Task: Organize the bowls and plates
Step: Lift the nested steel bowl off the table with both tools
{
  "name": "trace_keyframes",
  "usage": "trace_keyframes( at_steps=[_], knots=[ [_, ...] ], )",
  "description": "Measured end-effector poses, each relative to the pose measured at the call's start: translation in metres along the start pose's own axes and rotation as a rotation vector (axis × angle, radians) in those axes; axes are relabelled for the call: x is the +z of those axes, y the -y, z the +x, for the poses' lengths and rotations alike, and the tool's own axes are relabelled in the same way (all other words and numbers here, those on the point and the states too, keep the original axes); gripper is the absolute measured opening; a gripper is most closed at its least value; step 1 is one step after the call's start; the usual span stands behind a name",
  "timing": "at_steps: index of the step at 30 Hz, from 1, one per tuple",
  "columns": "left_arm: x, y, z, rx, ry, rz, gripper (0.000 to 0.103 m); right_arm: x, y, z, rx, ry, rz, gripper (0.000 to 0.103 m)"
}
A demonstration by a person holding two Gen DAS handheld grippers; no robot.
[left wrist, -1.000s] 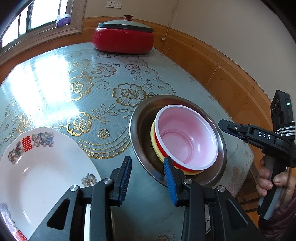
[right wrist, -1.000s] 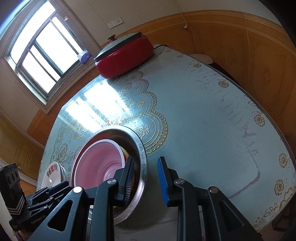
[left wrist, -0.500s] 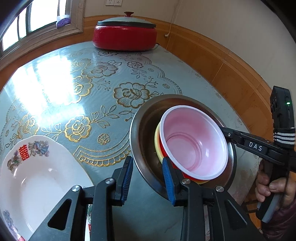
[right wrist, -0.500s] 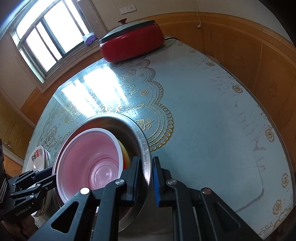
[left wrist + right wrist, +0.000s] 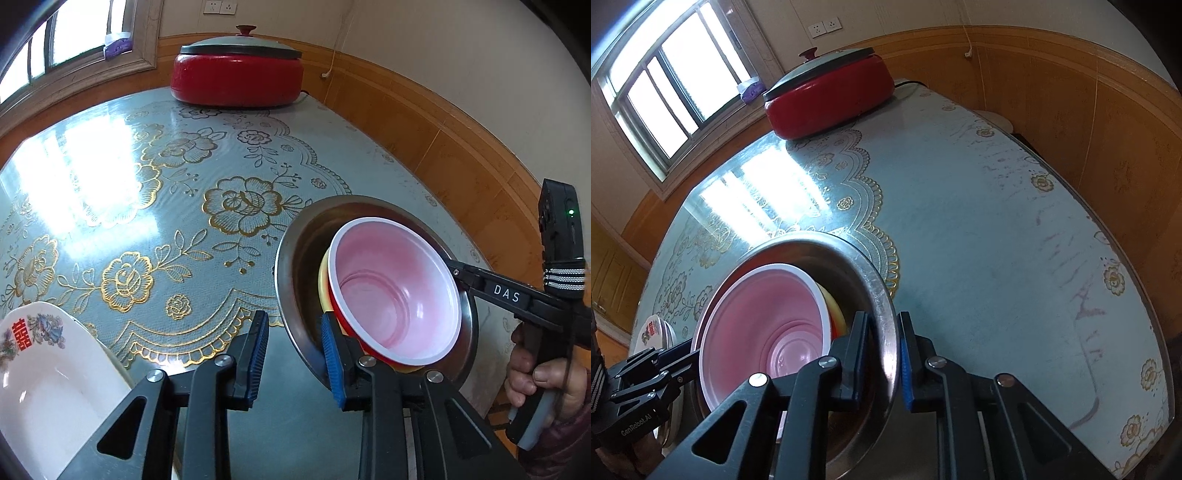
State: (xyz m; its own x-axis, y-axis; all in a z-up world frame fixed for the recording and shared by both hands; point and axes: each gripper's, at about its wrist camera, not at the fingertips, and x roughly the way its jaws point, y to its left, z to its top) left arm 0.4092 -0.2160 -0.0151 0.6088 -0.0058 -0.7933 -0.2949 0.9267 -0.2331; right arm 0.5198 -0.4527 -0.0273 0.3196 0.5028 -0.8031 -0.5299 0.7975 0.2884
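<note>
Both claws angled steeply down over the near edge of the bench (image 5: 110,177), one on each side of a wide steel bowl (image 5: 295,258).

The right claw (image 5: 882,360) came in from the bowl's right side and was clamped on its rim: one black finger sat inside the steel wall, the blue-padded finger outside, with the thin rim pinched between them. In the left wrist view its long fingers reached across to the far right rim, and the person's hand (image 5: 543,380) wrapped the grip below, fingers curled around the trigger handle.

The left claw (image 5: 293,354) stood narrow but not closed. Its right blue pad sat inside the steel bowl, close against the red bowl (image 5: 341,314), and its left pad hung outside over the bench; the bowl's near rim passed between them with a clear gap on the outer side. Whether the inner pad touched anything I could not tell.

Inside the steel bowl, the red bowl with a white rim and pinkish inside nested in a yellow bowl (image 5: 324,273), both leaning toward the right wall. A white plate (image 5: 44,376) with floral print and red characters lay at the bench's near left edge. A red lidded cooker (image 5: 236,70) stood at the far side, near the window (image 5: 665,96).
</note>
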Motion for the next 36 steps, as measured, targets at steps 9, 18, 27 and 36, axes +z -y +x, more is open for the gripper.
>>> trace_keyframes(
  at_steps=[9, 18, 27, 36],
  knots=[
    [-0.005, -0.007, -0.009, -0.005, 0.030, -0.045, 0.035, -0.010, 0.014, 0.002, 0.096, -0.030, 0.055, 0.017],
    [-0.005, 0.000, -0.004, 0.010, -0.011, -0.020, 0.037, -0.015, 0.018, -0.015, 0.096, 0.024, 0.070, 0.024],
    [-0.001, 0.002, 0.005, 0.043, -0.025, -0.024, 0.034, -0.019, 0.013, -0.029, 0.028, 0.080, -0.032, 0.034],
    [-0.002, 0.011, 0.013, 0.109, 0.005, 0.014, 0.034, -0.016, 0.009, -0.017, 0.029, 0.029, -0.065, 0.032]
  ],
)
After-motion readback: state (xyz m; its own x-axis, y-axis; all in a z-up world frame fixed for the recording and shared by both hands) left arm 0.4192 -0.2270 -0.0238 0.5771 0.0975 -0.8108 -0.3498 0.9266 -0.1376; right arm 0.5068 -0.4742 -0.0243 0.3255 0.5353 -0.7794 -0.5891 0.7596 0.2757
